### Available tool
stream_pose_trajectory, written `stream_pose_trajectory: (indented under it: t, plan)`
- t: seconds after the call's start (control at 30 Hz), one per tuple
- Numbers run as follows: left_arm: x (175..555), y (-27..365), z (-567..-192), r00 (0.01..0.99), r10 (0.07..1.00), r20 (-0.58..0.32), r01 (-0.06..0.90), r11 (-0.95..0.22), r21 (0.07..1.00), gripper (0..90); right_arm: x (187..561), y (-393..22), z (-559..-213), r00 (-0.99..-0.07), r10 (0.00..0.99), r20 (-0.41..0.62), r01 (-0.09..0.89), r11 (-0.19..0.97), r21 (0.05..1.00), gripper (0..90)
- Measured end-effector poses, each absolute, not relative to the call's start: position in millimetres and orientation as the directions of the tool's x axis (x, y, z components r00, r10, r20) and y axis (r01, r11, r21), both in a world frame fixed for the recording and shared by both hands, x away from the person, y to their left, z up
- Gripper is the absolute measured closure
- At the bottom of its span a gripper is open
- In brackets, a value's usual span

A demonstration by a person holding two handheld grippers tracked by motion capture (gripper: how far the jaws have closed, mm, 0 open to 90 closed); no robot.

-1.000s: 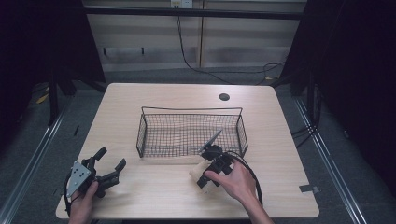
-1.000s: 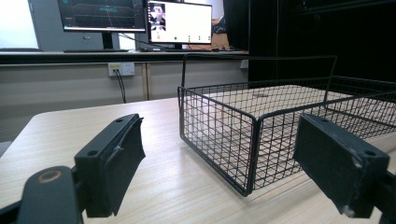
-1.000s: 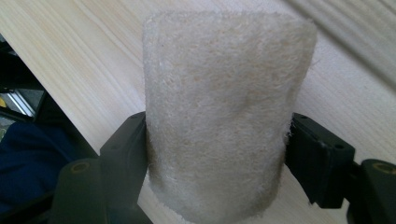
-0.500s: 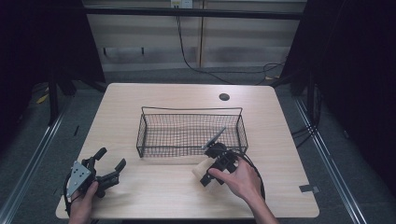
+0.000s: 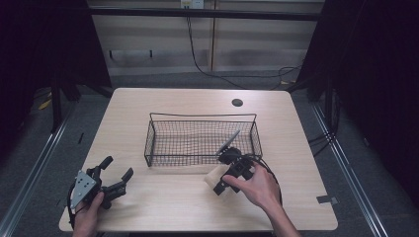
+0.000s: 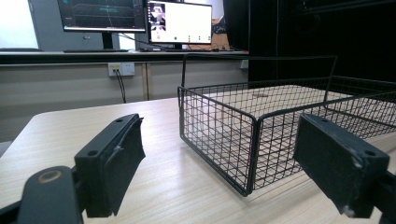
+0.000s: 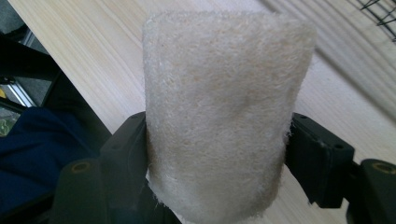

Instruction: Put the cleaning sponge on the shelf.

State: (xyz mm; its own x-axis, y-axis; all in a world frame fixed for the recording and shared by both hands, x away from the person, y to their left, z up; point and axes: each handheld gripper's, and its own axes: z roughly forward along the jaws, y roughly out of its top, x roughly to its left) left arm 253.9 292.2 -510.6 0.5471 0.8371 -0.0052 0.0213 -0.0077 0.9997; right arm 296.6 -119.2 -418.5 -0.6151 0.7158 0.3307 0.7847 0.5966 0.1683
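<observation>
A beige, fuzzy sponge-like block (image 7: 219,107) stands between the jaws of my right gripper (image 7: 215,154), and both black pads press on its sides. In the high view the right gripper (image 5: 218,180) holds the block (image 5: 215,173) just above the table, in front of the black wire basket (image 5: 199,118), near its right front corner. My left gripper (image 5: 117,169) rests near the table's front left corner with its jaws wide apart and nothing between them. In the left gripper view the left gripper (image 6: 224,140) faces the basket's near corner (image 6: 252,154).
The light wooden table (image 5: 148,103) has a round cable hole (image 5: 237,102) behind the basket. Its front edge lies close under both hands. A cable loops from the right gripper beside the hand (image 5: 259,190). Monitors (image 6: 180,22) stand on a desk beyond the table.
The right hand has shifted slightly toward the basket with the block still held. The left gripper has stayed where it was.
</observation>
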Motion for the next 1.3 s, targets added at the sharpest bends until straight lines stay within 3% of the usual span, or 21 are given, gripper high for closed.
stream_pose_trajectory:
  t: [1.3]
  plan:
    - [253.9,292.0,-510.6,0.547,0.837,-0.006,0.021,-0.007,1.0,15.7,313.3,-136.0,-357.3,-0.636,0.708,0.307,0.771,0.593,0.233,27.9]
